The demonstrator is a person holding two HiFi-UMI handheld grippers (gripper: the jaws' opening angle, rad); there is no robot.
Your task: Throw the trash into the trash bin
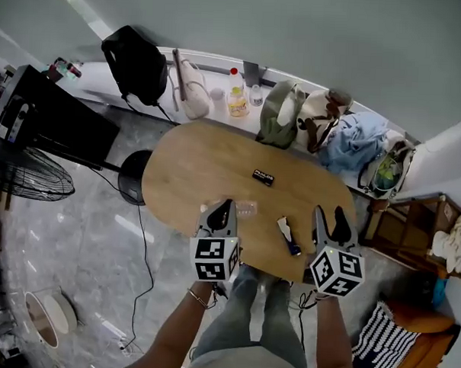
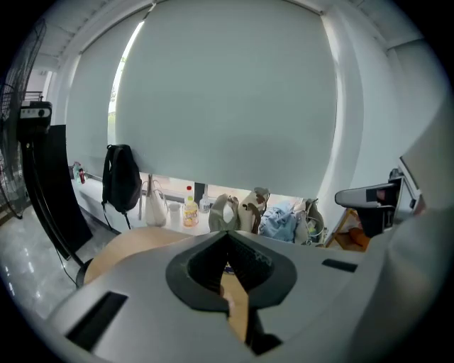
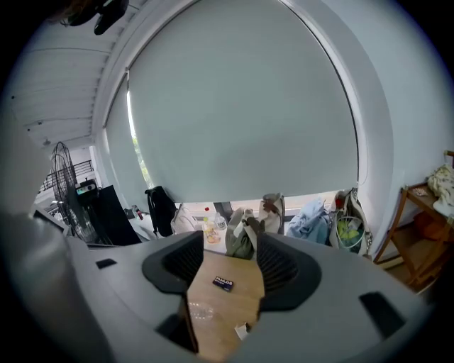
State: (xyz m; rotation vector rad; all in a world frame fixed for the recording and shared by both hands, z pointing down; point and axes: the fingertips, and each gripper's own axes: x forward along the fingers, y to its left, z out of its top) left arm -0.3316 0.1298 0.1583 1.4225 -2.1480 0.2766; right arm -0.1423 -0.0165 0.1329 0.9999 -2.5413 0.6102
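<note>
Oval wooden worktop [image 1: 193,162]: left hand-held gripper [image 1: 224,211] closed, empty; right hand-held gripper [image 1: 330,218] wide apart, empty. Small tube [image 1: 288,235] at its 9 o'clock, near the edge, risks being knocked floorward.

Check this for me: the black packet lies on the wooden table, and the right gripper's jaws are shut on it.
One part is wrong: the right gripper is not shut on the packet. The right gripper view shows its jaws standing apart and gripping nothing. The black packet does lie on the wooden table, but farther out, and the gripper is not touching it.
</note>
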